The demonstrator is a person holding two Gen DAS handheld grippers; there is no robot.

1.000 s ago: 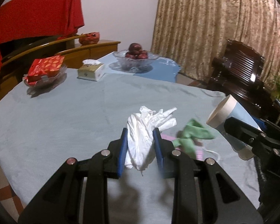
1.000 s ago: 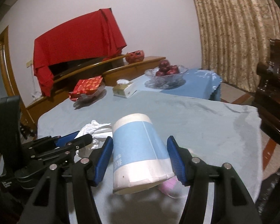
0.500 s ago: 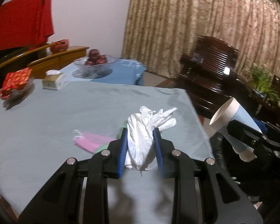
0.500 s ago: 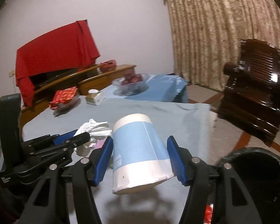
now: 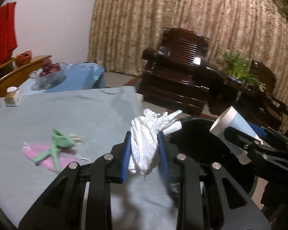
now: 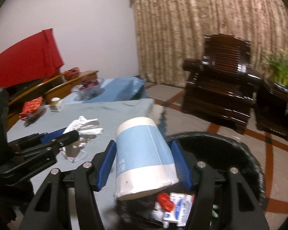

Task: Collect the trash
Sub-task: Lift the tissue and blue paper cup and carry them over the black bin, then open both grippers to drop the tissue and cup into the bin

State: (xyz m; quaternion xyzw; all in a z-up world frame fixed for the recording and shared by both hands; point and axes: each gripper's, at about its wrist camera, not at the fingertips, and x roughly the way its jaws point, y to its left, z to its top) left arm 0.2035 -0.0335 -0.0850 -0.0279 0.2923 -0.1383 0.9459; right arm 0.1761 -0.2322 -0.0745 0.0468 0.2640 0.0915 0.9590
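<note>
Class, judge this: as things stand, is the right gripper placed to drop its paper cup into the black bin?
Probably yes: the right gripper holds the paper cup over the black bin, with nothing between them.

The black trash bin point(image 6: 245, 153) stands on the floor just past the table point(image 5: 67, 111) edge, and its wide mouth is open on top. Some wrappers point(image 6: 174, 207) lie at the bottom, with lots of room above them. The dark wooden chair point(image 6: 220, 88) stands well behind the bin, with bare floor between. On the table, a pink and green scrap point(image 5: 51, 151) lies near the left gripper point(image 5: 145, 149) (a bit to its left). The two grippers are close together, side by side. The fruit bowl point(image 5: 48, 72) and tissue box point(image 5: 11, 97) sit far back.
</note>
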